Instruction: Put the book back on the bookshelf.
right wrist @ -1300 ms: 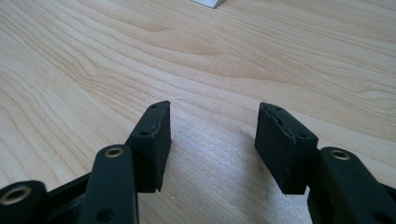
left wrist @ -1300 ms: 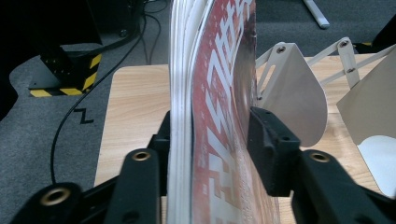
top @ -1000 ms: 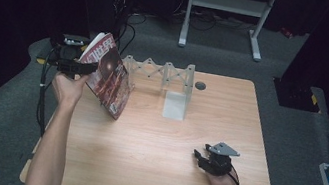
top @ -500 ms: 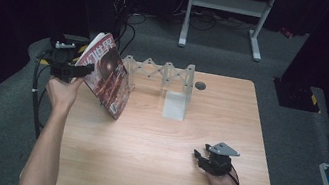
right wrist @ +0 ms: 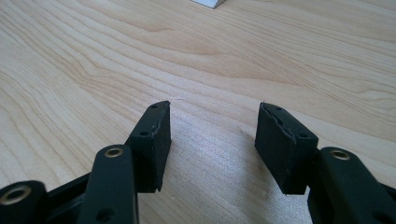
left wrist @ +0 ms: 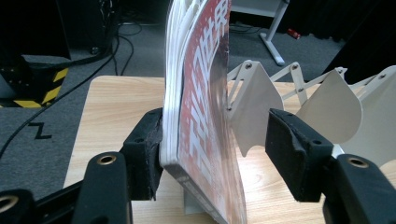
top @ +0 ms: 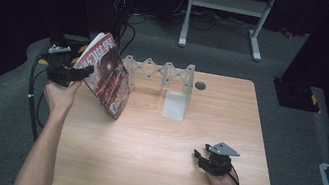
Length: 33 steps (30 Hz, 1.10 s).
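Left gripper (left wrist: 212, 154) has just been opening: one pad touches the magazine (left wrist: 205, 116) standing between its jaws, the other stands clear. From above, that magazine (top: 109, 75) leans at the desk's (top: 152, 151) far left, against the white folding rack (top: 166, 72); its lower edge is cut off in the left gripper view. Right gripper (right wrist: 212, 144) rests spread and empty on the desk.

My magazine (top: 107, 75) stands tilted at the desk's (top: 142, 149) upper left, just left of the folding rack (top: 166, 72). My right gripper (top: 202, 158) rests on the desk, lower right of frame.
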Each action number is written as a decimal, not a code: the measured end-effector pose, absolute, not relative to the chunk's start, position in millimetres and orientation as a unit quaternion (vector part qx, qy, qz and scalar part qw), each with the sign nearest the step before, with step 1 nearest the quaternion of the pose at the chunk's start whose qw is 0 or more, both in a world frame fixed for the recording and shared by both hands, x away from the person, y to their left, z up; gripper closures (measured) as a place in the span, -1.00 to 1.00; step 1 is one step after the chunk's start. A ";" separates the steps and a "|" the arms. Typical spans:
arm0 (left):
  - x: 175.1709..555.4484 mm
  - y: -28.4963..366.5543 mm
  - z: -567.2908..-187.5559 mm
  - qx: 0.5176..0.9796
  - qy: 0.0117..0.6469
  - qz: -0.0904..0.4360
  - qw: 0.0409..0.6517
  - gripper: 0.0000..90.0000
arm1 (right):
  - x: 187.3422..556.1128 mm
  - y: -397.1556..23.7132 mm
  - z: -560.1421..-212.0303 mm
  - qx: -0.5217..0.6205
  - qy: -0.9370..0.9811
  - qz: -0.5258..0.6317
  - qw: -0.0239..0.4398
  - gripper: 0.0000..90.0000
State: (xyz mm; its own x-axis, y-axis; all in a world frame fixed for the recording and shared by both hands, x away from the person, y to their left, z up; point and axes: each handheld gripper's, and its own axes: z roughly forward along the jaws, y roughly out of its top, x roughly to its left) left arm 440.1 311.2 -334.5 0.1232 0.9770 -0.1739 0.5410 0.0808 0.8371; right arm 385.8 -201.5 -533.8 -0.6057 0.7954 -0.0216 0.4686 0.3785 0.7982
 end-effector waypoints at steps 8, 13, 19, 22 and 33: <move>432.4 306.3 -332.2 0.628 0.598 0.277 0.414 -0.10 | 386.0 -201.6 -533.8 0.391 0.804 0.396 0.208 0.01; 427.5 305.8 -333.8 0.625 0.597 0.279 0.418 -0.09 | 385.9 -201.6 -533.8 0.392 0.804 0.395 0.207 0.01; 422.6 305.2 -334.9 0.625 0.593 0.280 0.423 -0.09 | 385.9 -201.6 -533.8 0.393 0.804 0.395 0.207 0.01; 419.6 304.9 -335.3 0.625 0.591 0.280 0.425 -0.10 | 385.9 -201.6 -533.8 0.393 0.804 0.395 0.207 0.01; 403.8 309.4 -338.3 0.613 0.587 0.292 0.442 -0.08 | 385.8 -201.5 -533.8 0.394 0.804 0.396 0.206 0.01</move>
State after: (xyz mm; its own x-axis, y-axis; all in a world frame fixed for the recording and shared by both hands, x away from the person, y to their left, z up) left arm 403.8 309.4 -338.3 0.1415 0.9768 -0.1609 0.4607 0.0789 0.8841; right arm 385.8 -201.5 -533.8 -0.6049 0.7960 -0.0203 0.4696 0.3772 0.7982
